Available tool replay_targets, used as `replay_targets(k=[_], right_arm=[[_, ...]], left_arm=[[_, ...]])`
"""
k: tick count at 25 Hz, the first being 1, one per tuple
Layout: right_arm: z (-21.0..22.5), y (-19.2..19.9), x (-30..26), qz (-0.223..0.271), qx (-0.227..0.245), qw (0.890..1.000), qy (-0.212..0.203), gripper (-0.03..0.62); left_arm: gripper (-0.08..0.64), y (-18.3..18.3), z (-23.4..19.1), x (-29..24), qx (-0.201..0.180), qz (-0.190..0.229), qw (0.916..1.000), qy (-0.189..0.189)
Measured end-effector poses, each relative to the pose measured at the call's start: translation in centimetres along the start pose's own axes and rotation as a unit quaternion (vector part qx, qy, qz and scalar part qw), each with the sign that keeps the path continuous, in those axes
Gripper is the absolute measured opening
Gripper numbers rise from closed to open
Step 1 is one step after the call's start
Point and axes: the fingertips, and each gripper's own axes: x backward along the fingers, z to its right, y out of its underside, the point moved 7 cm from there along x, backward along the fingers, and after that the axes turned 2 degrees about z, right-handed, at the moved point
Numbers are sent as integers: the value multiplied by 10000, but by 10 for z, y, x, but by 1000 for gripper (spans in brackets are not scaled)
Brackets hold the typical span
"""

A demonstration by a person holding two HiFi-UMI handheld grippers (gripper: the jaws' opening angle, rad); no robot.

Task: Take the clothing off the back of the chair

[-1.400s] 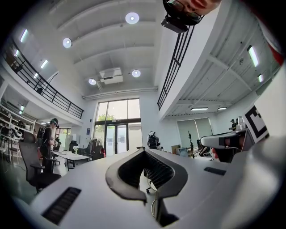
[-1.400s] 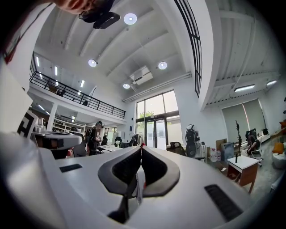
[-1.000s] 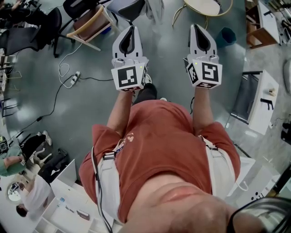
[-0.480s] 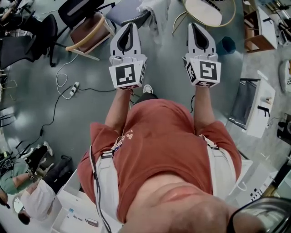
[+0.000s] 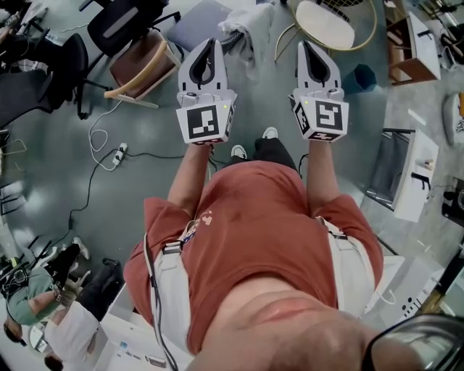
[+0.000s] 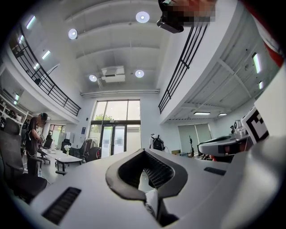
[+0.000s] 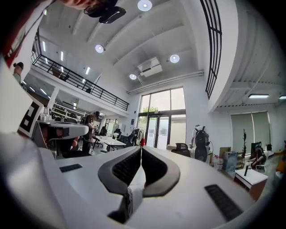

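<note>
In the head view a white garment (image 5: 241, 32) hangs over the back of a chair with a grey-blue seat (image 5: 194, 22) at the top, just beyond my two grippers. My left gripper (image 5: 210, 43) points at the chair, its jaws together and empty. My right gripper (image 5: 304, 46) is held parallel to it on the garment's right, also shut and empty. Both gripper views look level across a tall hall. The left gripper (image 6: 144, 151) and the right gripper (image 7: 141, 149) show closed tips there. The garment is hidden in both.
A brown chair with wooden arms (image 5: 141, 61) and a black office chair (image 5: 116, 18) stand to the left. A round pale table (image 5: 330, 18), a blue bin (image 5: 362, 56) and a white cabinet (image 5: 413, 174) are on the right. A power strip (image 5: 116, 151) with cable lies on the floor.
The chair with the garment and the brown chair have slid down the head view, closer to both grippers. The grippers keep the same side-by-side pose, jaws unchanged.
</note>
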Motion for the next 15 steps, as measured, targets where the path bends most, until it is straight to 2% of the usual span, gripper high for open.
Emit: replay_targets(k=[7, 15], right_arm=[[25, 13, -35, 35, -43, 10000, -34, 23], [97, 18, -112, 82, -160, 9998, -123, 23]], left_arm=[[14, 16, 1, -40, -23, -52, 10000, -44], [14, 27, 12, -135, -149, -50, 9997, -176]])
